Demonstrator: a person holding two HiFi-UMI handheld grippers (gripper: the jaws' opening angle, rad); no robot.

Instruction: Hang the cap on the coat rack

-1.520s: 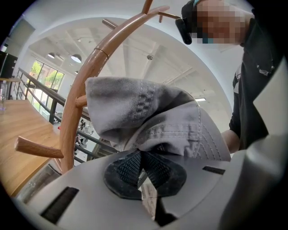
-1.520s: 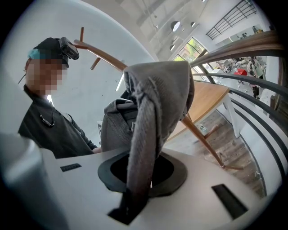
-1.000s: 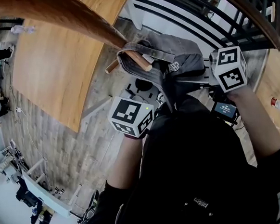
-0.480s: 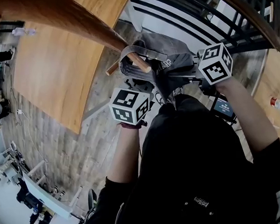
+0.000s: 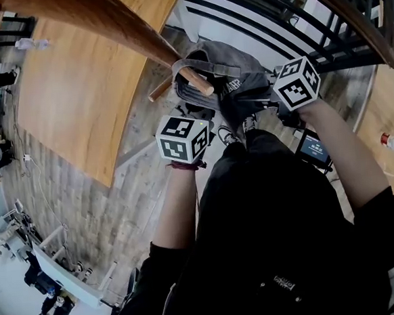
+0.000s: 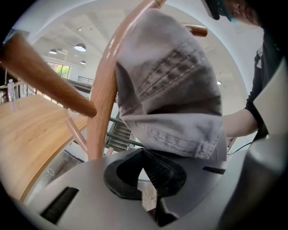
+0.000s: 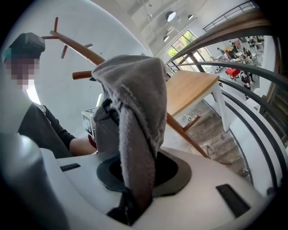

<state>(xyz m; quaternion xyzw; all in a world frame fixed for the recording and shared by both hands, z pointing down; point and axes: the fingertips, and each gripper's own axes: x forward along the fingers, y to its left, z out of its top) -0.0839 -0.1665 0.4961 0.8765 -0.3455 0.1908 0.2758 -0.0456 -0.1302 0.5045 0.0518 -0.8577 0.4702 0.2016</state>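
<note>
One grey cap point(image 5: 234, 65) is draped over one wooden peg point(image 5: 196, 83) of the coat rack point(image 5: 98, 22), above one wooden table point(image 5: 77, 95). Two tools grip it: the left tool point(image 6: 143, 155) pinches its stitched hem and the right tool point(image 7: 135, 179) clamps a hanging fold.

The peg point(image 5: 197, 84) and draped cap point(image 5: 234, 65) block ahead; free room lies left, over floor point(image 5: 119, 207).
</note>
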